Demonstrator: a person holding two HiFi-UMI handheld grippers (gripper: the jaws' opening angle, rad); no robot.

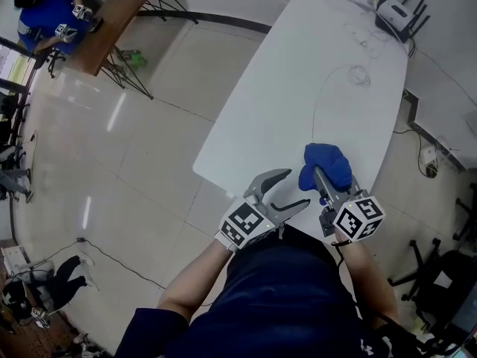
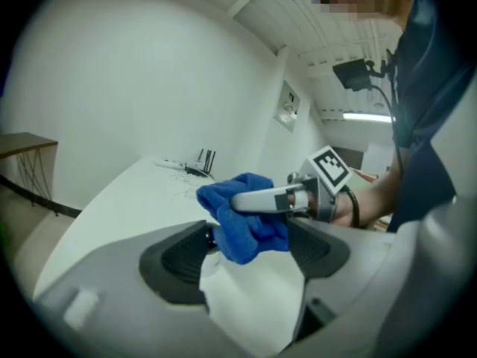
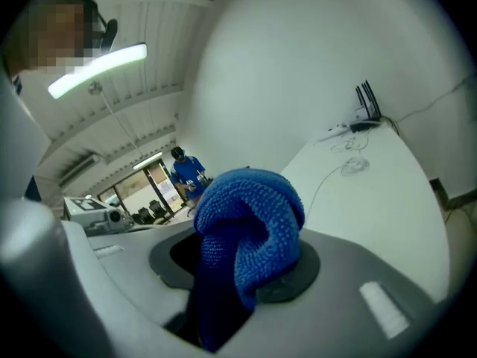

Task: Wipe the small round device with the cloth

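Observation:
A blue cloth [image 1: 328, 159] is bunched up over the near end of the white table [image 1: 298, 73]. My right gripper [image 1: 321, 173] is shut on it, and in the right gripper view the cloth [image 3: 250, 226] fills the gap between the pads. My left gripper [image 1: 297, 187] stands open just left of the cloth, with its jaws wide and nothing gripped. In the left gripper view the cloth [image 2: 242, 226] and the right gripper's finger [image 2: 261, 198] lie just past my open jaws. I cannot make out the small round device in any view.
A router [image 1: 395, 12] with antennas and thin cables [image 1: 328, 80] lie at the table's far end. The table's near edge runs close to my body. Beyond the table is tiled floor, a wooden table [image 1: 112, 13] and a person in blue [image 1: 46, 10].

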